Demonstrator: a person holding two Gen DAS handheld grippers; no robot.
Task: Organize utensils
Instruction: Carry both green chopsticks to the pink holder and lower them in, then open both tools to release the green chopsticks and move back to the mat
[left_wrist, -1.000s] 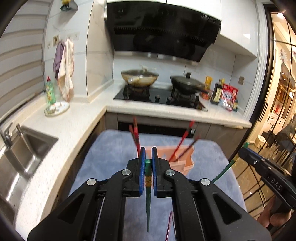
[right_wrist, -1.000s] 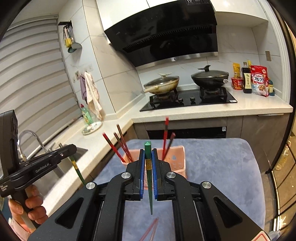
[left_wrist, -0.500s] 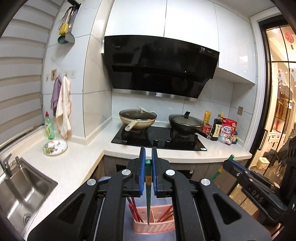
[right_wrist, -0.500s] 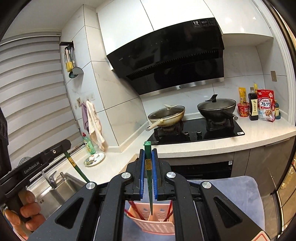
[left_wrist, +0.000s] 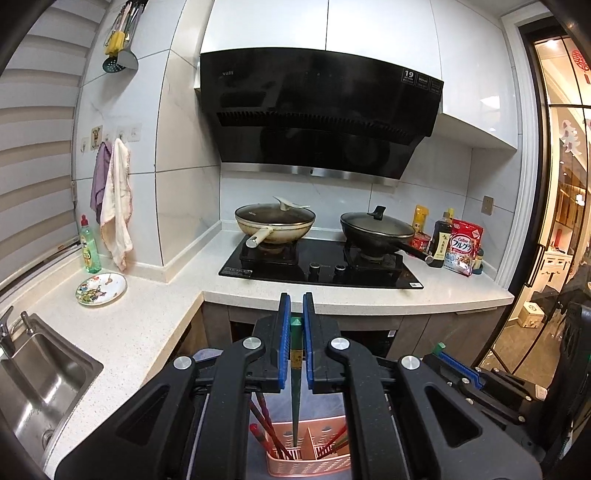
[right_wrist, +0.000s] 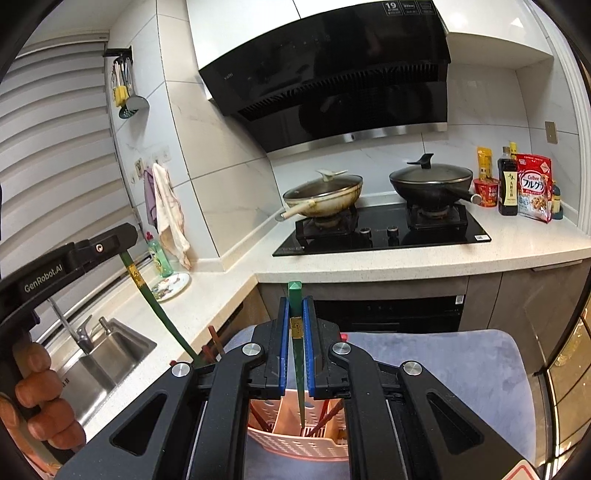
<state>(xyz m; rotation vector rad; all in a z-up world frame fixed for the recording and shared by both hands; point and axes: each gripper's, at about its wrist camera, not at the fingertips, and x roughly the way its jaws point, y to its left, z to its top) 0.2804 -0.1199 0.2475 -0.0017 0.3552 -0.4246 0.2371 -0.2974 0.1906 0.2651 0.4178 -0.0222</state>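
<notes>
Left wrist view: my left claw (left_wrist: 294, 343) is pinching a green chopstick (left_wrist: 295, 384) between its blue pads; the stick hangs tip-down over the middle of the pink utensil basket (left_wrist: 308, 466).
Right wrist view: my right claw (right_wrist: 295, 345) is pinching a second green chopstick (right_wrist: 299, 380), its blunt end above the pads and its tip down inside the same basket (right_wrist: 295, 445).
Basket contents: red chopsticks (left_wrist: 267, 428) lean in its compartments on both sides of my green ones.
Basket place: it stands on the grey-blue mat (right_wrist: 443, 365) covering the desk, in front of the stove counter.
Left hand: my fingers (right_wrist: 40, 406) wrap the left claw's handle, seen at the left edge of the right wrist view.
Behind: a beige wok (left_wrist: 275, 225) and a black lidded pan (left_wrist: 376, 229) sit on the hob.
</notes>
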